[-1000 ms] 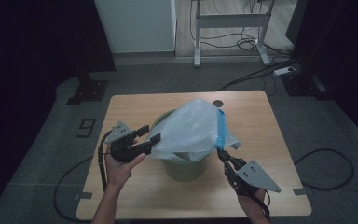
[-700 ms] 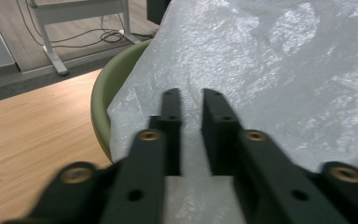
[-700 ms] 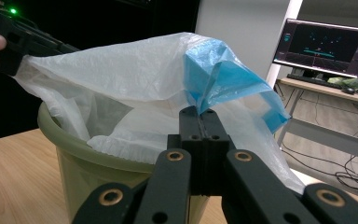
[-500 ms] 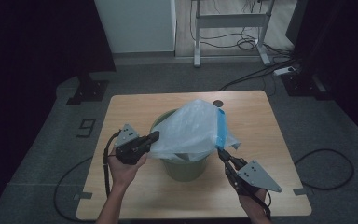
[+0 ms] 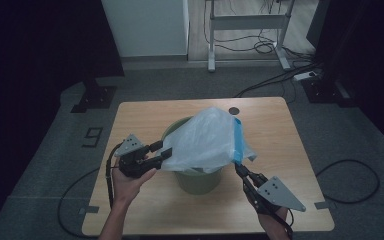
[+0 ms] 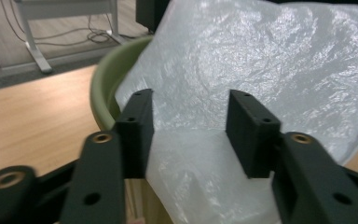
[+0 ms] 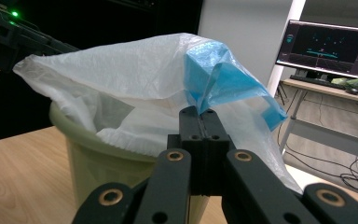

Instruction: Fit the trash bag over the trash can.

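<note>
Crinkled, translucent white plastic forms the bag [image 5: 205, 142], which is draped over a round, smooth, olive-green bin [image 5: 198, 177] near the middle of the pale wooden table [image 5: 145, 115]; a blue band [image 5: 237, 140] runs down the bag at its 3 o'clock side. The film is seen puffed up above the bin's rim, glossy and finely wrinkled in the left gripper view [image 6: 261, 60], with the blue strip folded into a loop in the right gripper view [image 7: 223, 79]. The left tool [image 5: 166, 151], at the bag's 9 o'clock edge, has just been opened partway; its blocky black jaws stand apart with the film between them, and no pad is seen pressing on it. The right tool [image 5: 239, 169], at the bag's 4 o'clock corner, is clamped fully together on a pinch of the bag's lower edge.
</note>
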`<state>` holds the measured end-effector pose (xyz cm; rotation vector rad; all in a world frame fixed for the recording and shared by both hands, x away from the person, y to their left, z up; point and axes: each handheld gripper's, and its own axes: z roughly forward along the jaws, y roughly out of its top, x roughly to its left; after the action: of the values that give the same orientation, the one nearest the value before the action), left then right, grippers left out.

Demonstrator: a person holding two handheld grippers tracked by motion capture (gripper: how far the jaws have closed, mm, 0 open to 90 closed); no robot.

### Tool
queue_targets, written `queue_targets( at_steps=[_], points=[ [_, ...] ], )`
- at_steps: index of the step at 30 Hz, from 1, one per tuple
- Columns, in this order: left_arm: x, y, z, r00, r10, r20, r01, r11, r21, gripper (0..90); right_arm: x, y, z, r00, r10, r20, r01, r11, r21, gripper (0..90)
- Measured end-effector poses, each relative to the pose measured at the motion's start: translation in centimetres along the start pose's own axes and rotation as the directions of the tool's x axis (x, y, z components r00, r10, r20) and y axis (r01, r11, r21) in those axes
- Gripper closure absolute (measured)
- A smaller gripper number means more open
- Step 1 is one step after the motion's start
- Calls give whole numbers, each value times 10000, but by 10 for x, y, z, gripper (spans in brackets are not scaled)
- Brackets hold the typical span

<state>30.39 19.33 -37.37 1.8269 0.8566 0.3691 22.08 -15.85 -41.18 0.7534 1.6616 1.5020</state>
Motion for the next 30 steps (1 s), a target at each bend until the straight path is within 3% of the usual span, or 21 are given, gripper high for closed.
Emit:
queue_targets(
  at_steps=[3, 4, 14, 23, 27, 30],
  points=[
    [-5, -7, 3, 9998, 195, -66, -192, 9991, 385, 429, 2, -4, -4, 10000, 19, -24, -19, 10000, 49, 891],
    [-7, -10, 3, 9995, 288, -155, -285, 9993, 241, 434, 2, -4, -4, 10000, 19, -24, -19, 10000, 49, 891],
    [-22, -18, -4, 9946, 831, -625, -827, 9965, 96, 564, 0, -6, -11, 10000, 52, 52, -52, 10000, 44, 891],
    [-26, -18, -4, 9912, 1151, -661, -1137, 9932, 247, 839, -1, -6, -13, 10000, 14, 54, -15, 10000, 69, 891],
    [-25, -21, -4, 9916, 1097, -681, -1114, 9936, -210, 890, -1, -7, -12, 10000, 23, 1, -23, 9999, 108, 890],
    [-19, -22, -9, 9985, 439, -328, -471, 9934, -1047, 892, -1, -8, -11, 10000, 49, -28, -49, 9999, 143, 890]
  ],
)
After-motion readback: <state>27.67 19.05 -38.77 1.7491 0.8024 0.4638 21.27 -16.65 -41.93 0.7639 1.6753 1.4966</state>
